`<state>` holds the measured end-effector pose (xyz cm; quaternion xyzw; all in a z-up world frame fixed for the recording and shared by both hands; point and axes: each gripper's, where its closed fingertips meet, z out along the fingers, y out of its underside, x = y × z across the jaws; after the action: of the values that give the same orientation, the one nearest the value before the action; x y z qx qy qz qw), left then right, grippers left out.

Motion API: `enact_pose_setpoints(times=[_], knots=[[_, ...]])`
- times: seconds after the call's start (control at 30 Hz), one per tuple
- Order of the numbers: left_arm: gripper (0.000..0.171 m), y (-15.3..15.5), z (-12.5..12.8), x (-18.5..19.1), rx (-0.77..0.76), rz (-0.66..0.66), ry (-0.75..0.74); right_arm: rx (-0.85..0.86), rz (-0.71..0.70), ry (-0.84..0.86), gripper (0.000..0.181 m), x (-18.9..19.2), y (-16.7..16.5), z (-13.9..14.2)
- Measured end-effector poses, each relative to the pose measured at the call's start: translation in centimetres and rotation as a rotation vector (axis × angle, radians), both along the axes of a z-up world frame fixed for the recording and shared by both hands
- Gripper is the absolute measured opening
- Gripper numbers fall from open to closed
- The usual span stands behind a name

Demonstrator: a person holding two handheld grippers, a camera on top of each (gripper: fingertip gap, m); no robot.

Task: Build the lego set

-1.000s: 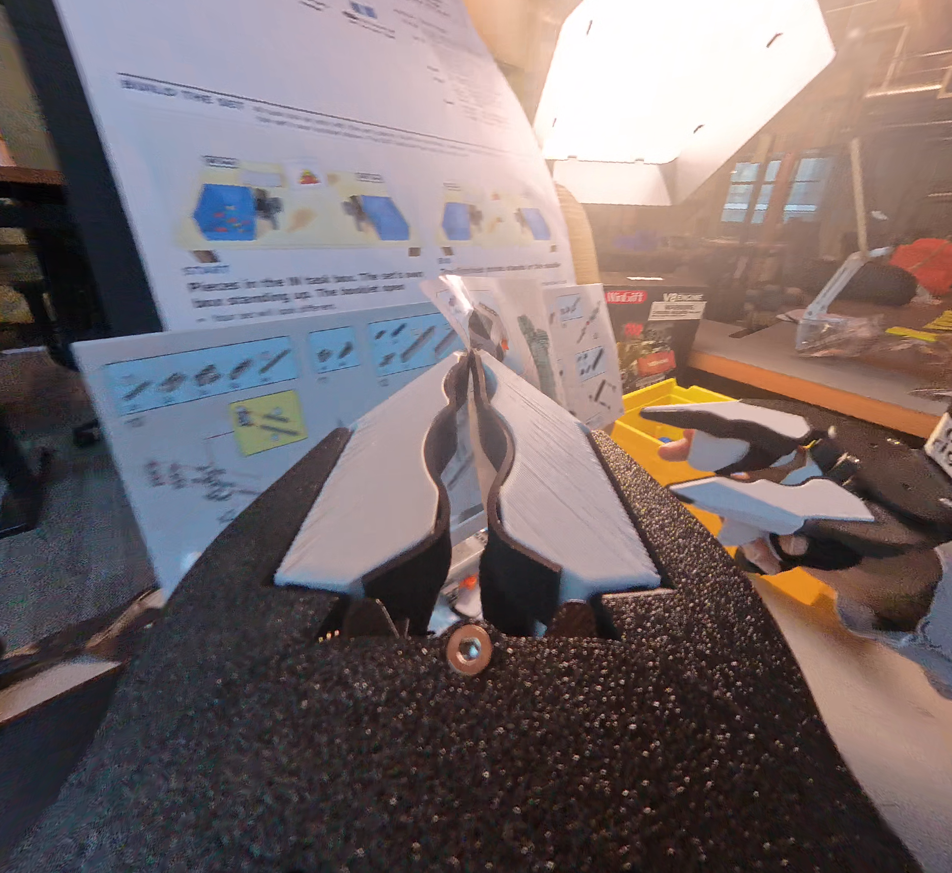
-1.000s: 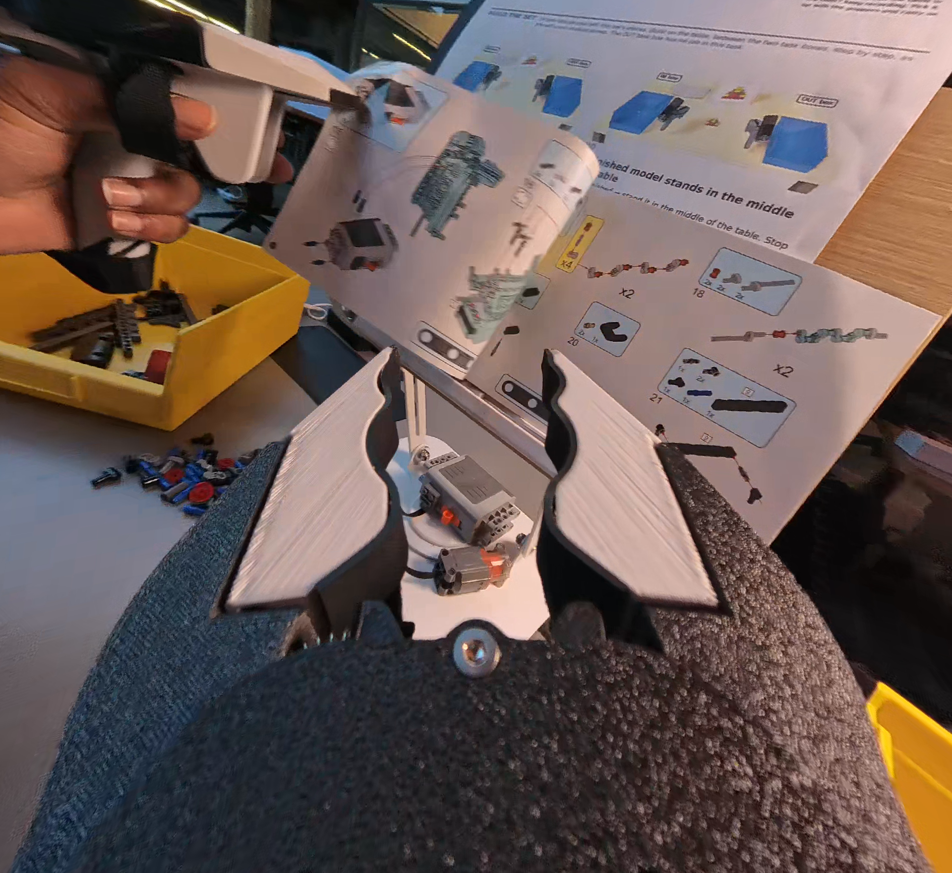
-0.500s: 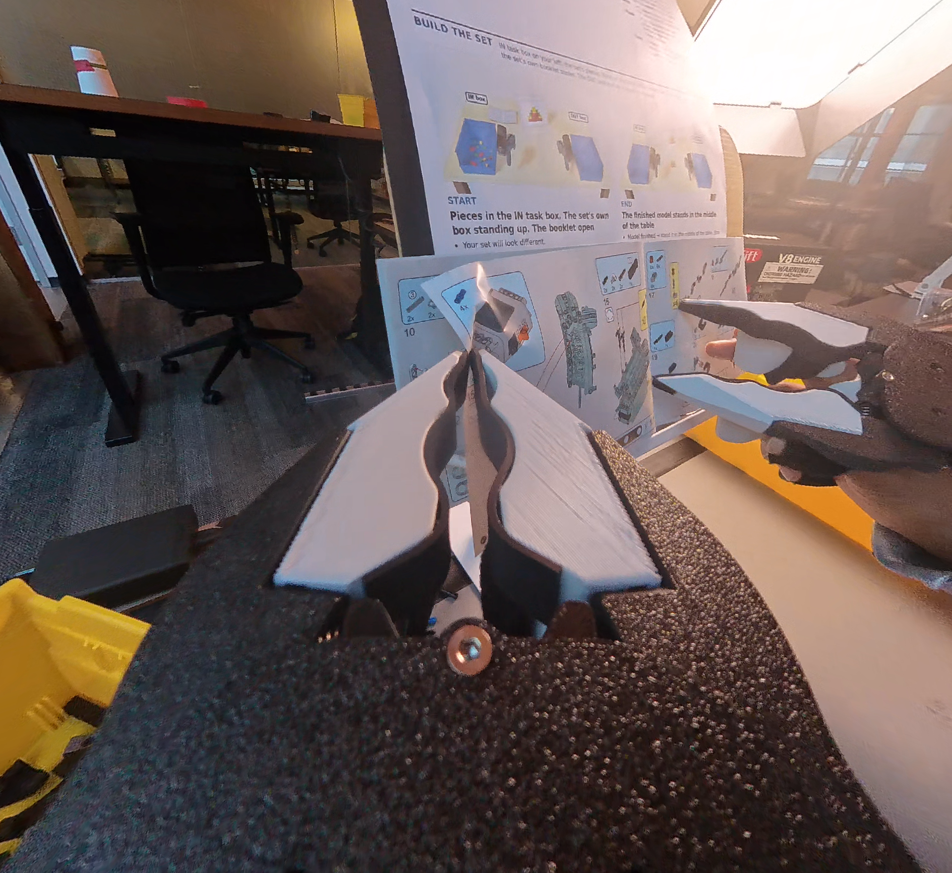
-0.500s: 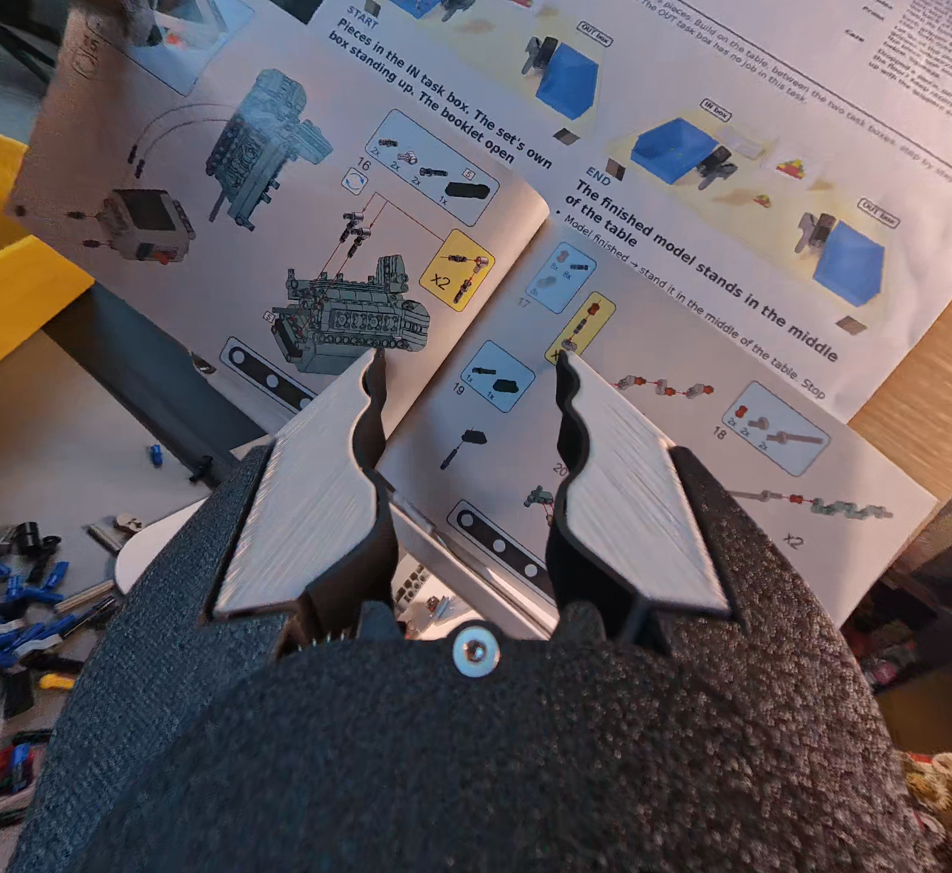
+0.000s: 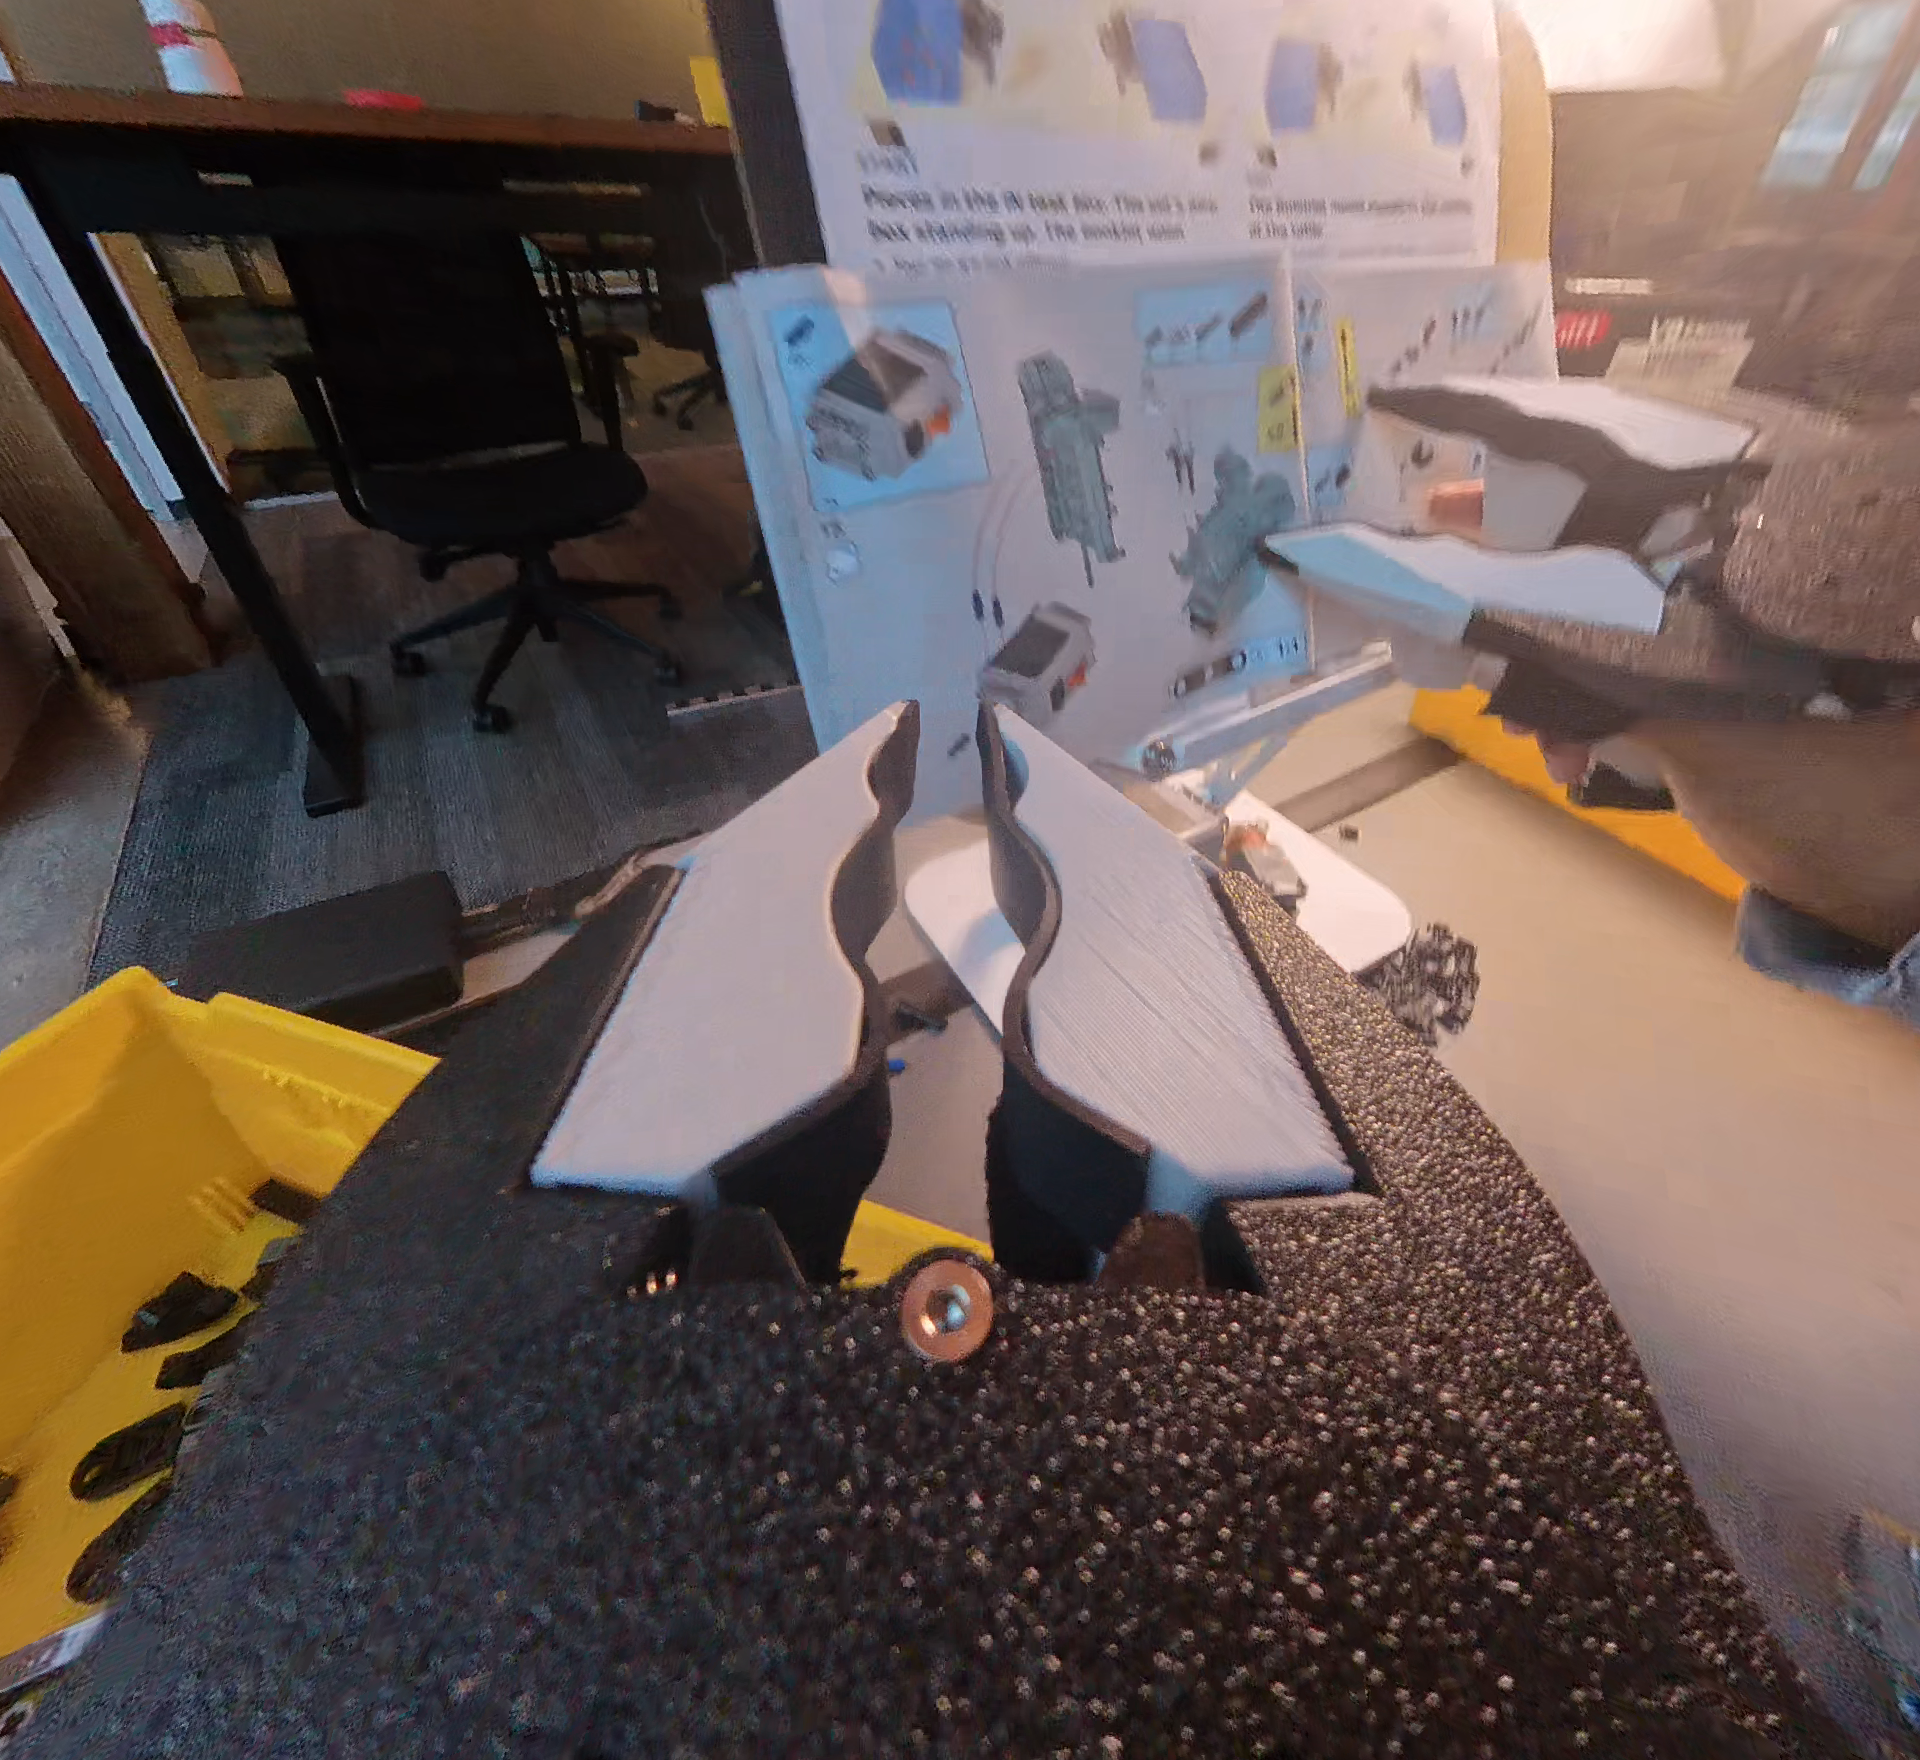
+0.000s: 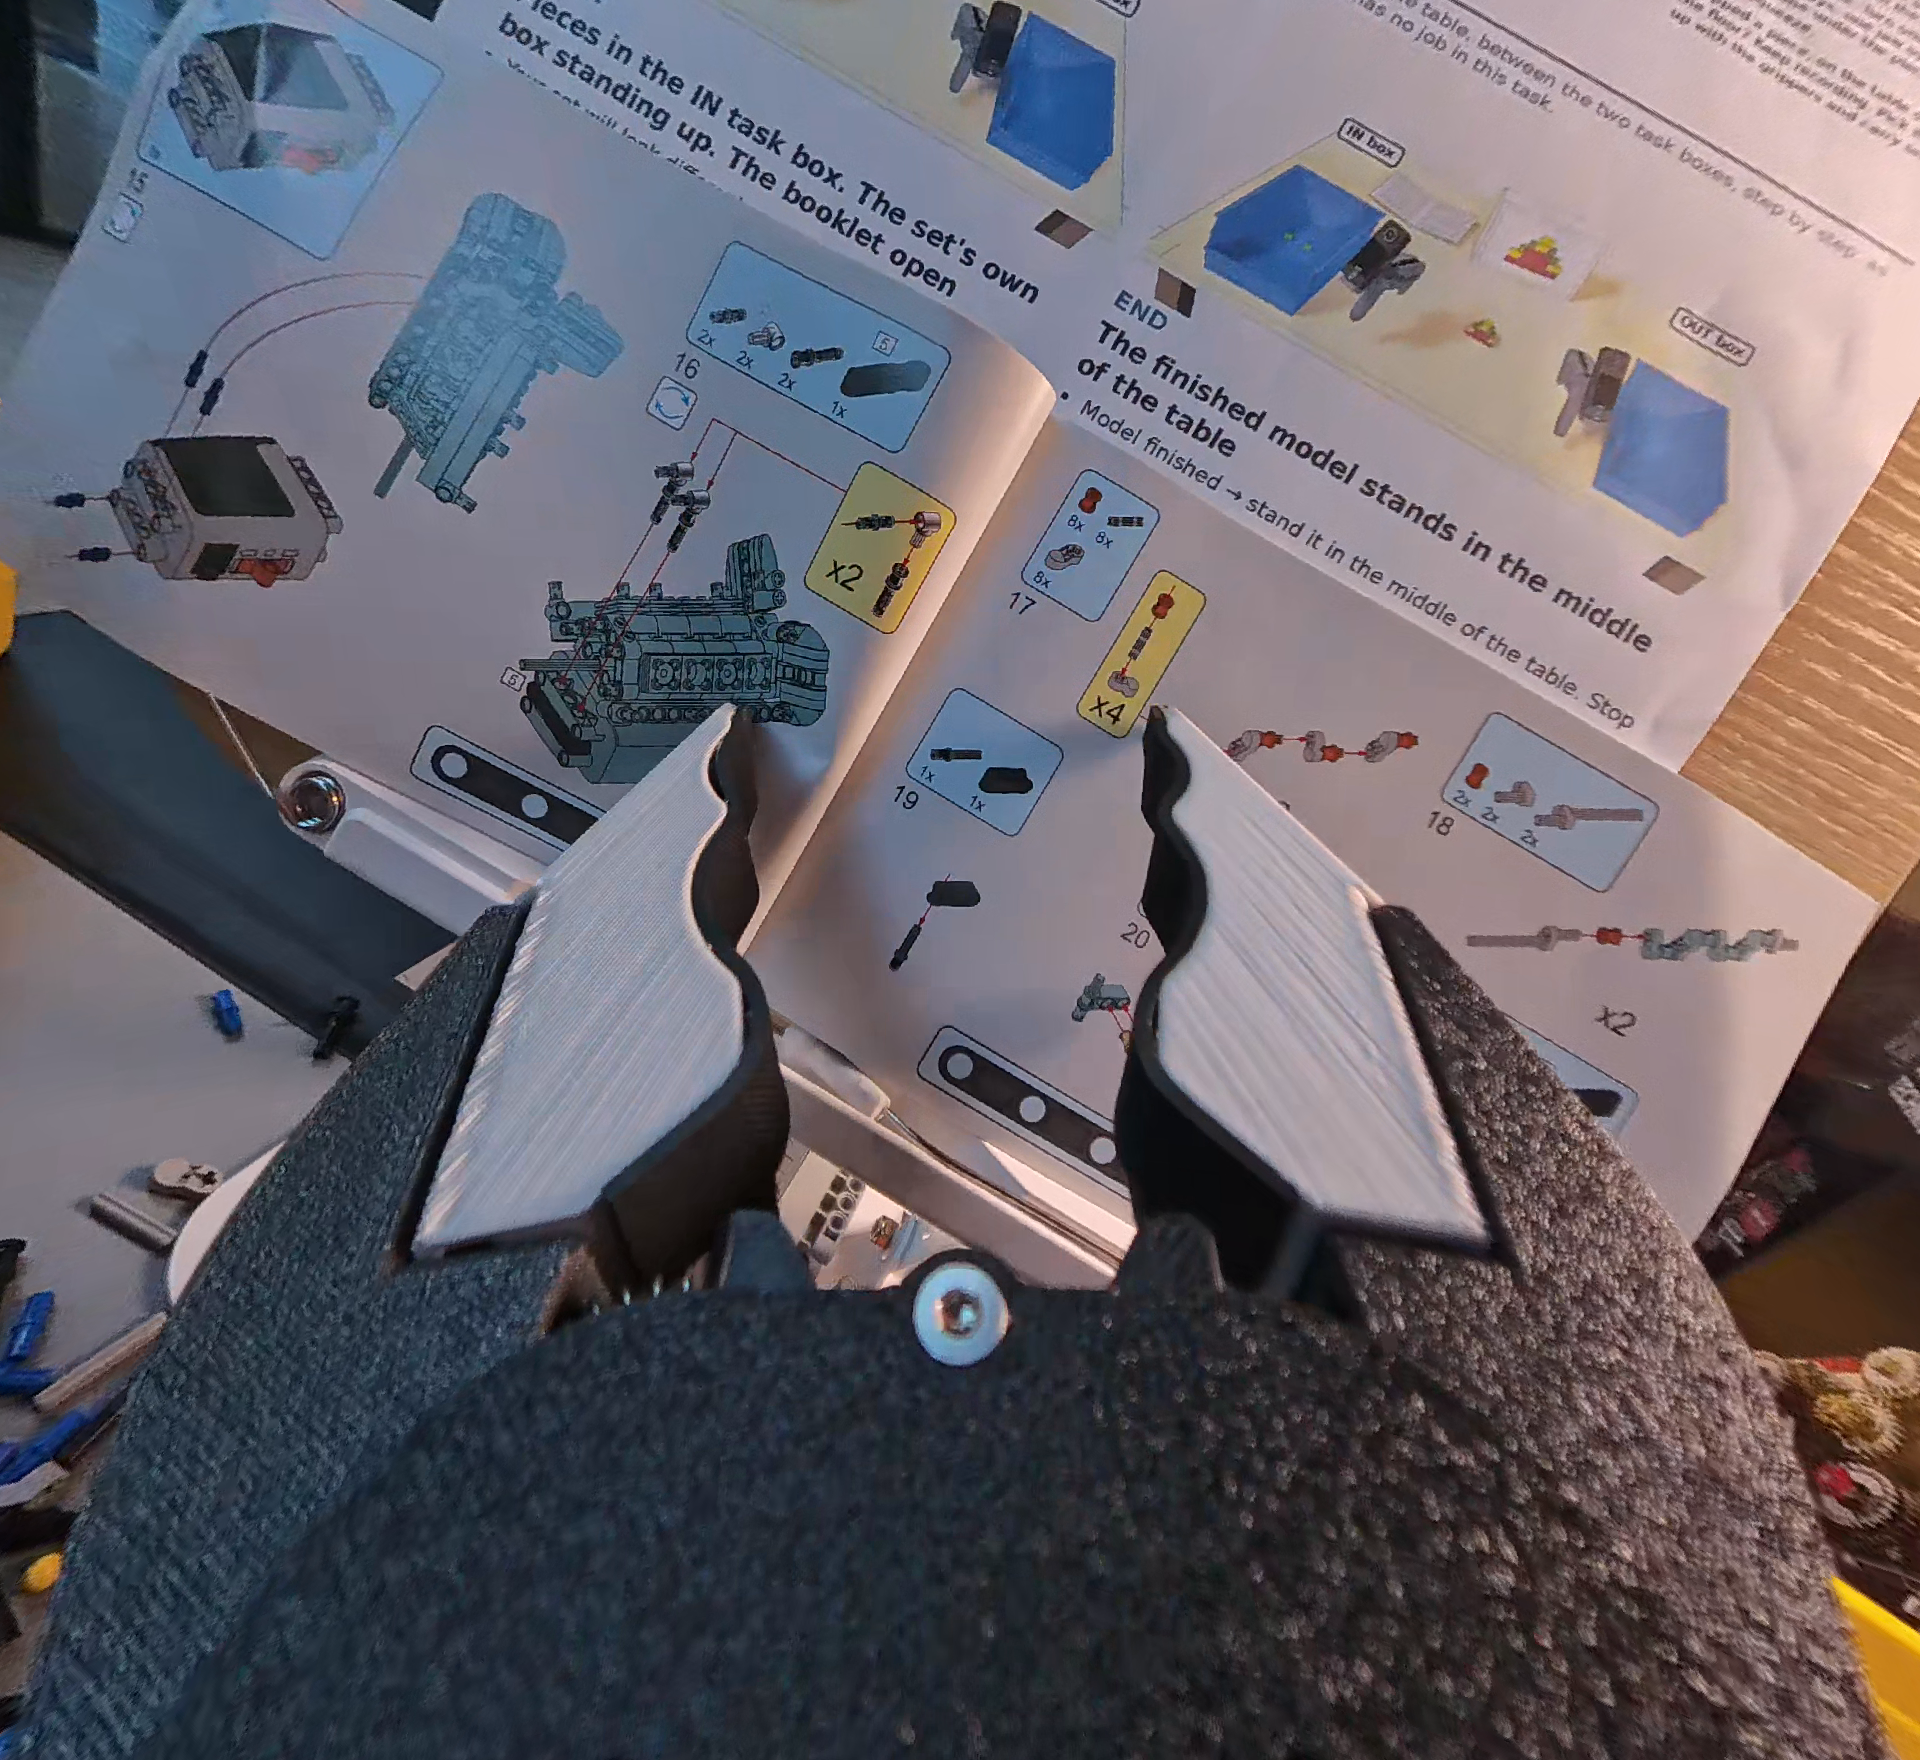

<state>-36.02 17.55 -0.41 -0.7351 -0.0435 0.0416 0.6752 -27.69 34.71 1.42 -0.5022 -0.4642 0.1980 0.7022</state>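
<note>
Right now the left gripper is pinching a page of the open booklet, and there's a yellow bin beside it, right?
Not quite. In the left wrist view the left gripper is open with nothing between its fingers; it only points at the open booklet on its stand. The yellow bin is indeed beside it.

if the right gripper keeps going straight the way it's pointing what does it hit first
Most likely the open instruction booklet propped on the stand: the right gripper, jaws open, points at its centre fold. Depth is unclear.
</note>
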Motion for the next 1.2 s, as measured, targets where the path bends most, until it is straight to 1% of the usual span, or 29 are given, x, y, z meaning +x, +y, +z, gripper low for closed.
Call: enact_pose_setpoints(times=[0.1, 0.13, 0.17, 0.2, 0.23, 0.3, 0.33, 0.4, 0.5, 0.53, 0.57, 0.6, 0.63, 0.73, 0.8, 0.9, 1.0, 1.1, 1.2], knots=[[0.012, 1.7, -2.9, 2.5, -0.123, -0.046, 0.152, -0.019, 0.008, 0.011, 0.074, 0.0, 0.1, -0.1], [0.012, 2.3, -3.7, 3.0, -0.161, -0.045, 0.181, -0.024, 0.01, 0.011, 0.074, 0.0, 0.1, -0.1], [0.012, 2.9, -4.4, 3.3, -0.186, -0.033, 0.167, -0.026, 0.01, 0.011, 0.074, 0.0, 0.1, -0.1], [0.012, 3.6, -4.9, 3.4, -0.19, -0.016, 0.108, -0.026, 0.009, 0.012, 0.074, 0.0, 0.1, -0.1], [0.017, 4.4, -5.2, 3.4, -0.182, -0.001, 0.015, -0.028, 0.007, 0.013, 0.074, 0.0, 0.1, -0.1], [0.031, 5.9, -5.7, 3.5, -0.157, 0.01, -0.185, -0.037, 0.008, 0.017, 0.074, 0.0, 0.1, 0.0], [0.037, 6.6, -5.7, 3.6, -0.131, 0.013, -0.263, -0.04, 0.009, 0.016, 0.074, 0.0, 0.1, 0.0], [0.038, 7.7, -5.3, 3.2, -0.063, 0.046, -0.364, -0.04, 0.012, 0.012, 0.074, 0.0, 0.0, 0.0], [0.034, 8.2, -5.1, 2.8, 0.013, 0.062, -0.393, -0.05, 0.011, 0.006, 0.073, 0.1, 0.3, -0.1], [0.028, 8.3, -5.0, 3.2, 0.047, 0.045, -0.427, -0.055, 0.016, 0.006, 0.073, 0.1, 0.2, -0.1], [0.015, 8.1, -4.9, 3.4, 0.086, 0.04, -0.45, -0.052, 0.017, 0.006, 0.073, 0.2, 0.2, -0.1], [0.009, 7.8, -4.8, 3.3, 0.124, 0.052, -0.472, -0.047, 0.018, 0.006, 0.073, 0.2, 0.2, -0.1], [0.008, 7.7, -4.7, 3.2, 0.161, 0.052, -0.519, -0.048, 0.018, 0.006, 0.073, 0.2, 0.1, -0.1], [0.005, 7.4, -4.2, 2.6, 0.273, 0.018, -0.724, -0.054, 0.014, 0.004, 0.073, 0.3, 0.2, -0.1], [0.004, 7.4, -4.1, 2.2, 0.293, 0.024, -0.746, -0.057, 0.013, 0.002, 0.073, 0.3, 0.2, -0.2], [0.017, 7.9, -4.3, 1.8, 0.252, 0.059, -0.705, -0.054, 0.012, 0.005, 0.073, 0.3, 0.2, -0.1], [0.014, 8.3, -4.7, 1.8, 0.217, 0.065, -0.669, -0.054, 0.013, 0.009, 0.072, 0.3, 0.2, -0.2], [0.009, 8.2, -5.0, 1.8, 0.281, 0.051, -0.802, -0.052, 0.013, 0.005, 0.072, 0.3, 0.2, -0.2], [0.01, 8.0, -5.3, 1.9, 0.357, 0.043, -0.94, -0.049, 0.012, 0.004, 0.072, 0.3, 0.2, -0.2]])
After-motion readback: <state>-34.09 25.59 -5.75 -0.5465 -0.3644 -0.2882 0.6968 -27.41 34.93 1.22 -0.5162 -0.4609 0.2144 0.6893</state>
